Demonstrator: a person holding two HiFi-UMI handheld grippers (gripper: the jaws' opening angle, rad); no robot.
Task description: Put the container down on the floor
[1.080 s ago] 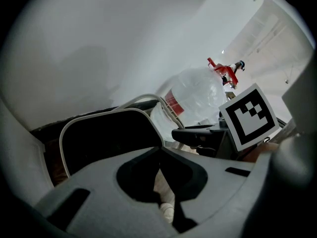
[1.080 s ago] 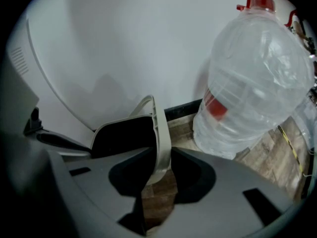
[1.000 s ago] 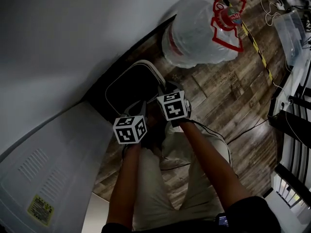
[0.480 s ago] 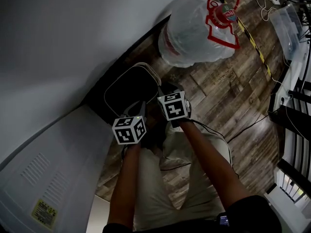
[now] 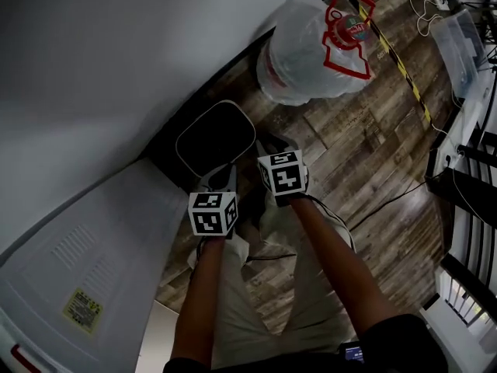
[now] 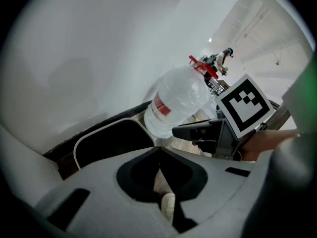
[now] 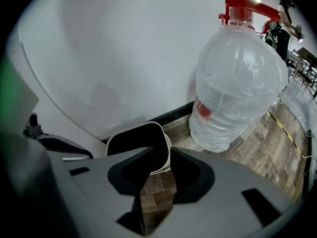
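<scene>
The container (image 5: 216, 134), a rounded-square bin with a white rim and dark inside, stands on the wood floor against the wall's dark baseboard. It also shows in the left gripper view as the container (image 6: 111, 139) and in the right gripper view as the container (image 7: 140, 137). My left gripper (image 5: 222, 179) hovers just short of its near rim, jaws closed together on nothing (image 6: 159, 150). My right gripper (image 5: 269, 143) sits beside the container's right corner, jaws a little apart and empty (image 7: 161, 150).
A big clear water bottle (image 5: 307, 53) with a red handle stands on the floor right of the container. A white appliance panel (image 5: 78, 270) lies at lower left. Cables (image 5: 388, 200), a striped tape line (image 5: 404, 76) and a clear box (image 5: 462, 41) are at right.
The container's rim was at the grippers' jaws before; now it stands apart from them on the floor. Both grippers have drawn back slightly toward me.
</scene>
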